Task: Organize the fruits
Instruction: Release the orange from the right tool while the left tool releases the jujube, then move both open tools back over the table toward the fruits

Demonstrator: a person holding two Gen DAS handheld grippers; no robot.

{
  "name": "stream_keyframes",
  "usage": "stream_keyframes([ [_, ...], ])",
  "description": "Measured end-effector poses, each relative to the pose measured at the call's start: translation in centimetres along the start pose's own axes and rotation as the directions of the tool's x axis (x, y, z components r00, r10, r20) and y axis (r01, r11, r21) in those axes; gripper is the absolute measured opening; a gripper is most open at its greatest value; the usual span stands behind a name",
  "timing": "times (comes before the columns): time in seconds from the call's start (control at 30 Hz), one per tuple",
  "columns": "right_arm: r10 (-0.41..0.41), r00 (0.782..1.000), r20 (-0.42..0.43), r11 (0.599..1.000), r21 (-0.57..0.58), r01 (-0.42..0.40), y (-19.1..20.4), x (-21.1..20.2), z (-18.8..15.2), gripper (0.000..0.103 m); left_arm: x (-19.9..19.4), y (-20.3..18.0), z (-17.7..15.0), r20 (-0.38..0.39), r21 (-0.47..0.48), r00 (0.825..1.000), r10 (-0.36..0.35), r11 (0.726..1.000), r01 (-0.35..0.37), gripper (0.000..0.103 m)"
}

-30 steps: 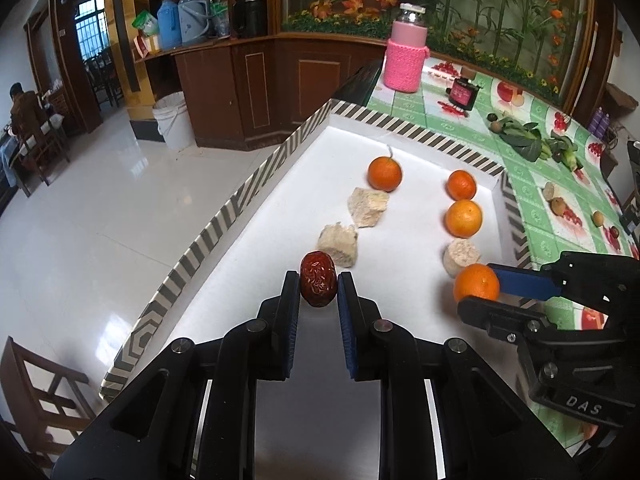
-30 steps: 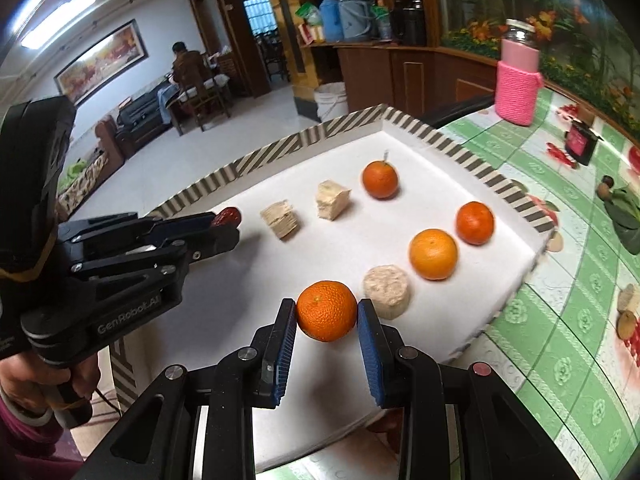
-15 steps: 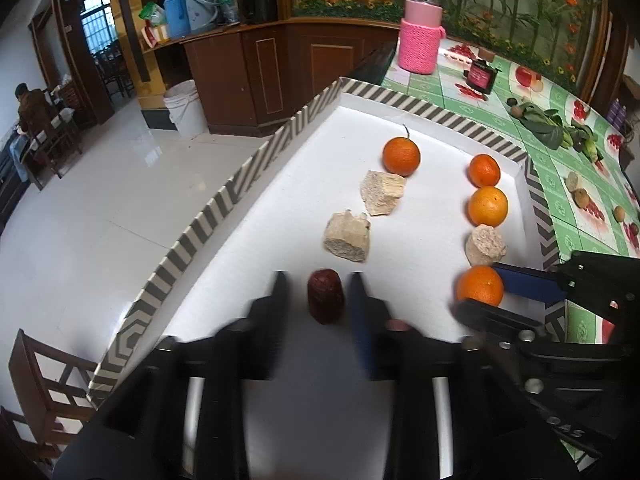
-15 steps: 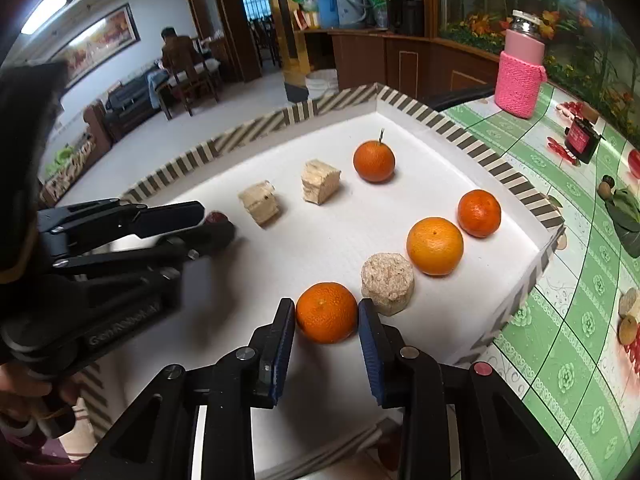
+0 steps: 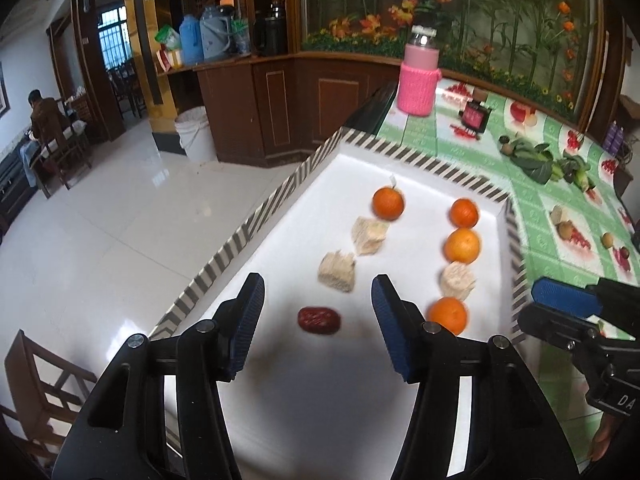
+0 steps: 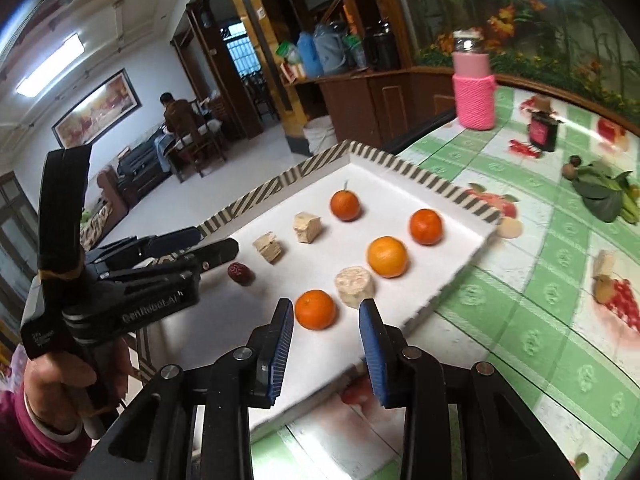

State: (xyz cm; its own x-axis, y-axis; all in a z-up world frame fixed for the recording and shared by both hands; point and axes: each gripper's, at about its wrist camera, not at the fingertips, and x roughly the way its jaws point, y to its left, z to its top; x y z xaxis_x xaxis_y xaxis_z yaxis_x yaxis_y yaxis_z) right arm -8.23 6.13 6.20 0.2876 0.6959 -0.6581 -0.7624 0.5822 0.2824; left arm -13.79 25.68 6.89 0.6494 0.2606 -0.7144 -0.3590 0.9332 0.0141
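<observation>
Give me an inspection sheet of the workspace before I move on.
Surface: white tray with striped rim, on green tablecloth.
Job's things: two rows. Left: red date, two beige blocks, orange. Right: four items, orange nearest, beige block, two oranges.
Clutter: pink bottle, leafy greens.
Grippers: left gripper open above the date; right gripper open around nearest orange.
Cables: nothing seen.
Surroundings: seated person, white bin.
</observation>
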Motion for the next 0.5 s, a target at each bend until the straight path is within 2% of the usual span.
stream_keyframes([
  [0.03,-0.010,1.000,0.009,1.000,0.002,0.010,-0.2,-0.6,-0.2,0.033,-0.4,-0.2,0.1,0.012,0.003,1.000,-0.003,1.000,0.003,0.060],
  [0.07,-0.021,1.000,0.016,1.000,0.005,0.021,-0.5,-1.0,-0.3,0.033,-0.8,-0.5,0.2,0.029,0.002,1.000,-0.005,1.000,0.005,0.068],
  [0.1,-0.032,0.999,0.020,0.999,0.008,0.032,-0.9,-1.5,-0.5,0.033,-1.1,-0.8,0.2,0.049,-0.006,0.999,-0.011,1.000,0.011,0.071],
  [0.37,-0.155,0.986,0.058,0.984,0.103,0.149,-6.2,-5.7,-2.3,0.033,-1.6,-5.2,0.8,0.057,0.038,0.995,-0.082,0.996,0.080,0.072],
  [0.5,-0.230,0.971,0.069,0.962,0.166,0.216,-9.7,-8.5,-3.6,0.033,-1.7,-8.2,0.9,0.047,0.080,0.990,-0.135,0.988,0.131,0.072],
])
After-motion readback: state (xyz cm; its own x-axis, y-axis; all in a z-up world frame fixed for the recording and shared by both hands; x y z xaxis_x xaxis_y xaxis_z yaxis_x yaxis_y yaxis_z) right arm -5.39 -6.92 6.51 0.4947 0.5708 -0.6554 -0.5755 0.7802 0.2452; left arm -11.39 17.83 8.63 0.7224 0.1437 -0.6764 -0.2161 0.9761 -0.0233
